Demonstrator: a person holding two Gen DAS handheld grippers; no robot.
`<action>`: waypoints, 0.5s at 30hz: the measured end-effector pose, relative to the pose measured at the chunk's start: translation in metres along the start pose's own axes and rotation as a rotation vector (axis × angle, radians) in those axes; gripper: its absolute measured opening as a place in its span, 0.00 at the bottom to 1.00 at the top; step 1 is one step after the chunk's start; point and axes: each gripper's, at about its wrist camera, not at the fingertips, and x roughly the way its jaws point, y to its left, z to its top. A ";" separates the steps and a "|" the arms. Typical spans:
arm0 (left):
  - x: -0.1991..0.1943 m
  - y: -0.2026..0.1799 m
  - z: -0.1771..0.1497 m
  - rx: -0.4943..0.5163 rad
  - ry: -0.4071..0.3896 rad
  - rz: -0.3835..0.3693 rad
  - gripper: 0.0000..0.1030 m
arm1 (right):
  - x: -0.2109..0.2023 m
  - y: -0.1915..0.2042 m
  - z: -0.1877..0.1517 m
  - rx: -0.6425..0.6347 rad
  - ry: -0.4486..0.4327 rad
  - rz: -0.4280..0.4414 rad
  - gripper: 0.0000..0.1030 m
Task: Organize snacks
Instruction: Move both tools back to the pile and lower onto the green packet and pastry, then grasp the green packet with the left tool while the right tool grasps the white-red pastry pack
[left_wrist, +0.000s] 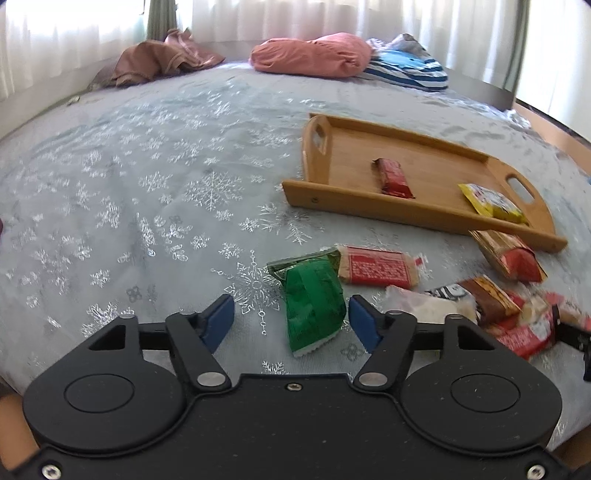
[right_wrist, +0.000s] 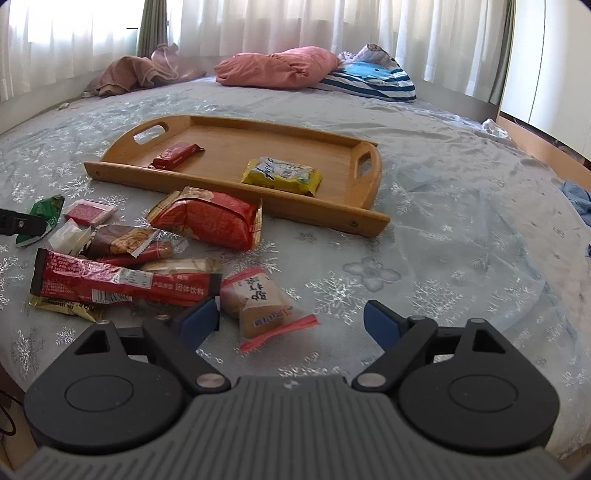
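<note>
— Where are the snacks?
— Loose pile (right_wrist: 147, 254) on the snowflake bedspread (right_wrist: 424, 229), tray (right_wrist: 236, 192) at twelve o'clock. My left tongs (left_wrist: 291, 319) and right tongs (right_wrist: 291, 319) gape apart, holding nothing.
— The room?
— Curtains (right_wrist: 277, 26) behind the bed.

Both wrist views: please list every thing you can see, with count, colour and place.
tray: 1, wooden, on the bed, beyond the snack pile
red bar: 1, red, in the tray, left part
yellow pack: 1, yellow, in the tray, right part
green packet: 1, green, on the bed, between the left fingers
loose snacks: a pile, mostly red and brown, exact count unclear, on the bed in front of the tray
tan pack: 1, tan with red ends, nearest the right gripper
bed cover: 1, grey with silver snowflakes
pillow: 1, pink, far end of the bed
curtains: white, behind the bed
left gripper: 1, black with blue pads, open
right gripper: 1, black with blue pads, open
</note>
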 end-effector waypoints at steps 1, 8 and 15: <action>0.002 0.001 0.001 -0.007 0.002 -0.001 0.59 | 0.000 0.001 0.000 -0.004 -0.008 0.003 0.88; 0.008 -0.004 0.000 -0.010 -0.009 -0.013 0.45 | 0.001 0.012 0.003 -0.033 -0.037 0.013 0.76; 0.006 -0.013 -0.001 0.028 -0.013 -0.021 0.31 | -0.003 0.018 -0.001 -0.030 -0.047 0.022 0.47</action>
